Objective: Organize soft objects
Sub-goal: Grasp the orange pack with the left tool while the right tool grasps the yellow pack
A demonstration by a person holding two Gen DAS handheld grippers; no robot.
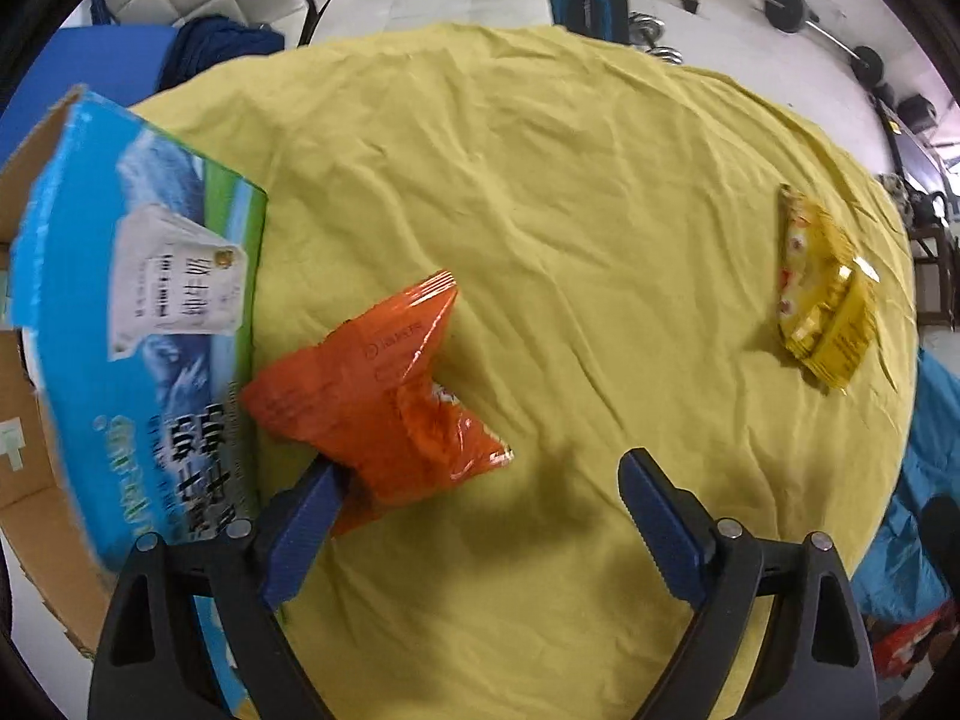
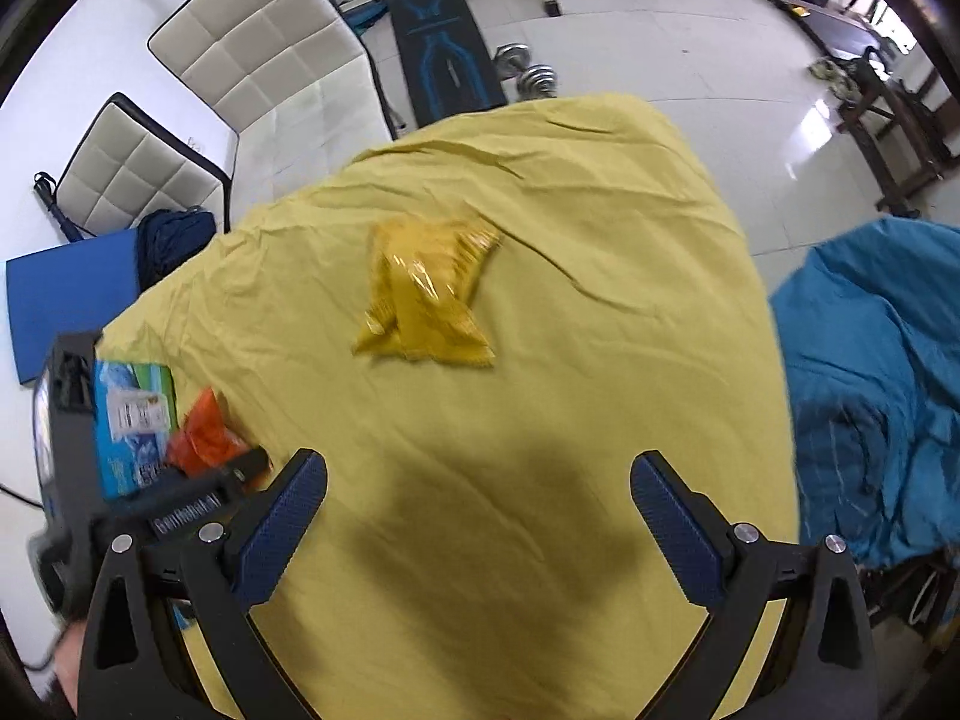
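Observation:
An orange snack bag (image 1: 384,396) lies on the yellow cloth (image 1: 540,210), beside a blue cardboard box (image 1: 144,324) at the left. My left gripper (image 1: 480,480) is open; its left finger (image 1: 306,516) touches the bag's near edge, the right finger stands apart. A yellow snack bag (image 1: 822,294) lies far right on the cloth. In the right wrist view the yellow bag (image 2: 426,294) lies ahead of my open, empty right gripper (image 2: 480,492). The orange bag (image 2: 207,438), the box (image 2: 132,426) and the left gripper's body show at the left there.
A blue quilt (image 2: 870,384) lies off the right edge of the cloth. White padded chairs (image 2: 264,42), a blue mat (image 2: 66,300) and dumbbells (image 2: 528,72) stand on the floor beyond the table. The cloth is wrinkled.

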